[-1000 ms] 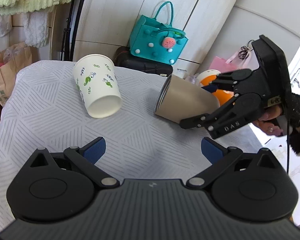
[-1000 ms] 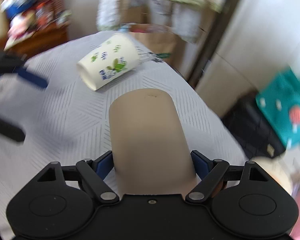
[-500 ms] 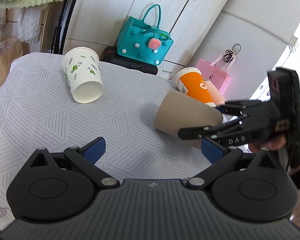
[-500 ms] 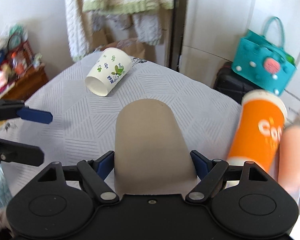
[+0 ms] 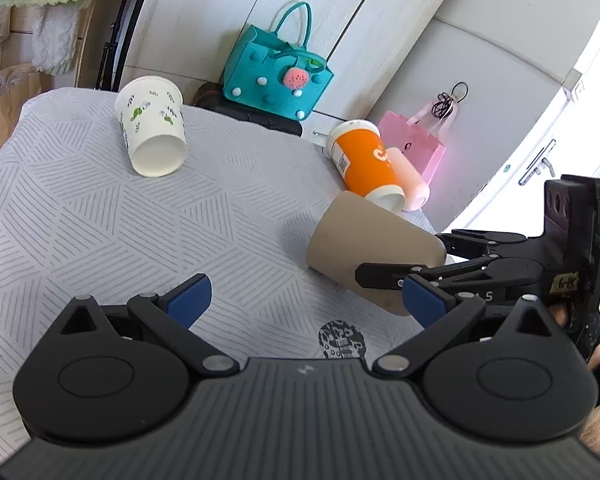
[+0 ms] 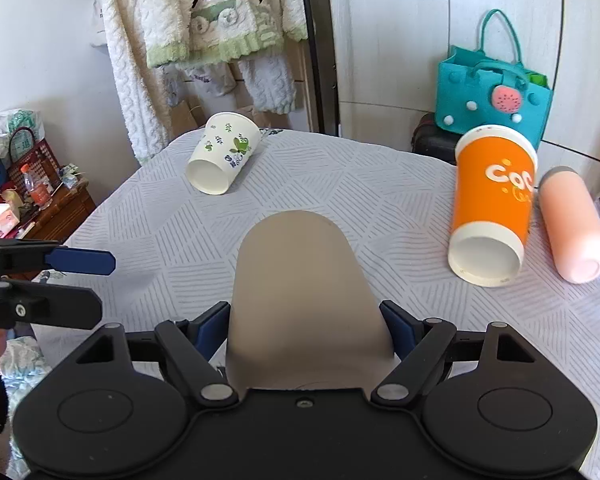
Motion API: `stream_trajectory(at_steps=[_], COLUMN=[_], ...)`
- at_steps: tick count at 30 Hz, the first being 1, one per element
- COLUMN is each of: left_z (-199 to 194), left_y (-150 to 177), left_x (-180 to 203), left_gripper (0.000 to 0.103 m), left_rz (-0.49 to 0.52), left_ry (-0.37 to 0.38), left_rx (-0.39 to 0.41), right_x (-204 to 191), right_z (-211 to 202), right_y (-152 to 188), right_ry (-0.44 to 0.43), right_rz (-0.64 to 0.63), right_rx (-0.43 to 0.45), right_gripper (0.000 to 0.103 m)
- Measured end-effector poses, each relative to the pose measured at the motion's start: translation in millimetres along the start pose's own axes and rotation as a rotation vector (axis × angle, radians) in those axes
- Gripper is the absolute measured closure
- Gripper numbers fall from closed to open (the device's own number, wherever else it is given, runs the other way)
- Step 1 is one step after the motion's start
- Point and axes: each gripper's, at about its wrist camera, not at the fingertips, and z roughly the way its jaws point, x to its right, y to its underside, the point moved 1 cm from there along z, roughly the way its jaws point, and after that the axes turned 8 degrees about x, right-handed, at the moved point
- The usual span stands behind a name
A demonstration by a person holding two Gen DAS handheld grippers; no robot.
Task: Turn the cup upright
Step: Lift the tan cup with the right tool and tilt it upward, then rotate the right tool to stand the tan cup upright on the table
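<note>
My right gripper (image 6: 306,324) is shut on a plain tan cup (image 6: 302,284), held on its side near its mouth end with its closed base pointing away from me. In the left wrist view the tan cup (image 5: 364,248) tilts over the table's right part, the right gripper (image 5: 396,276) clamping it from the right. My left gripper (image 5: 306,298) is open and empty above the near table; it also shows in the right wrist view (image 6: 80,280) at the left.
On the grey patterned tablecloth (image 5: 100,216) lie a white leaf-print cup (image 5: 152,142), an orange cup (image 5: 364,160) and a pink tumbler (image 5: 410,180), all on their sides. A teal bag (image 5: 278,76) and a pink bag (image 5: 414,142) stand behind the table.
My right gripper has swung the tan cup to the right and lower over the table, turning its base toward the table's middle. My left gripper stayed open and shifted slightly.
</note>
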Motion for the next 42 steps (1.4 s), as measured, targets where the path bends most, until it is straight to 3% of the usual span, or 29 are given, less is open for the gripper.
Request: stream_trajectory(at_steps=[10, 14, 16, 19, 27, 33, 36, 39, 42], left_z=[23, 37, 48, 66, 98, 120, 121, 121, 121], left_y=[0, 3, 5, 4, 10, 15, 12, 8, 9], left_x=[4, 13, 12, 11, 12, 17, 18, 19, 19], left_gripper=[0.000, 0.000, 0.000, 0.000, 0.000, 0.002, 0.004, 0.017, 0.017], left_rz=[-0.101, -0.131, -0.196, -0.259, -0.410, -0.450, -0.442, -0.412, -0.398], left_ry=[0.072, 0.104, 0.115, 0.127, 0.188, 0.184, 0.173, 0.150, 0.160], left_rx=[-0.030, -0.061, -0.074, -0.126, -0.250, -0.309, -0.295, -0.280, -0.266], right_x=[5, 10, 14, 18, 29, 20, 21, 21, 21], right_z=[3, -6, -14, -18, -8, 11, 21, 25, 28], right_y=[16, 13, 10, 4, -15, -26, -28, -28, -26], right_ry=[-0.023, -0.088, -0.138, -0.229, -0.331, -0.270, -0.269, -0.274, -0.277], right_rz=[0.015, -0.007, -0.013, -0.031, -0.041, -0.154, -0.168, -0.188, -0.188], right_rx=[-0.006, 0.000, -0.004, -0.053, -0.189, -0.250, -0.293, -0.311, -0.319], right_gripper=[0.019, 0.009, 0.004, 0.004, 0.004, 0.004, 0.004, 0.004, 0.011])
